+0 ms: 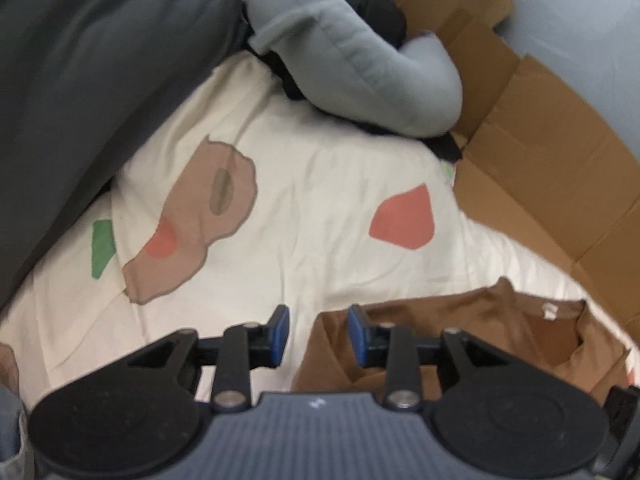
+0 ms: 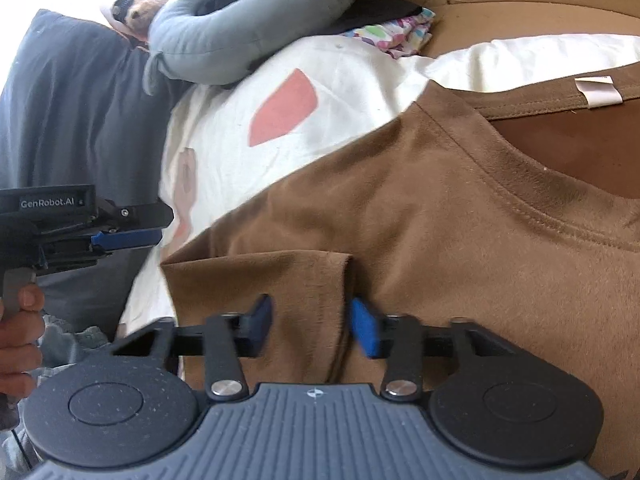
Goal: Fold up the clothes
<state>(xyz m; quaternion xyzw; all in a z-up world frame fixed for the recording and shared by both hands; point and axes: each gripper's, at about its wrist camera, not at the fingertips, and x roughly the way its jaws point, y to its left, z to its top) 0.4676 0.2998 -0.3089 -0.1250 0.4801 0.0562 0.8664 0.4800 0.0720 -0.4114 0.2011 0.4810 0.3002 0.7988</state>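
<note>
In the right wrist view, at the far left edge, a hand (image 2: pixel 18 320) holds the left gripper (image 2: pixel 132 236) off the cloth, over the grey blanket (image 2: pixel 72 120). In its own view its jaws stand apart with only the white patterned sheet (image 1: pixel 320 200) and the shirt's corner under them, gripping nothing.

Toward the middle, low in the right wrist view, the right gripper (image 2: pixel 310 322) has its blue pads either side of a folded-over sleeve (image 2: pixel 256 280) of the brown T-shirt (image 2: pixel 440 208). A gap shows beside each pad, so I judge the cloth is between the jaws but not pinched.

The shirt fills the right half, neck opening (image 2: pixel 580 148) and white label (image 2: pixel 598 90) at the upper right.

The step looks like folding in a sleeve. Next, the right jaws need to close on that fold, while the left finds a matching edge.
</note>
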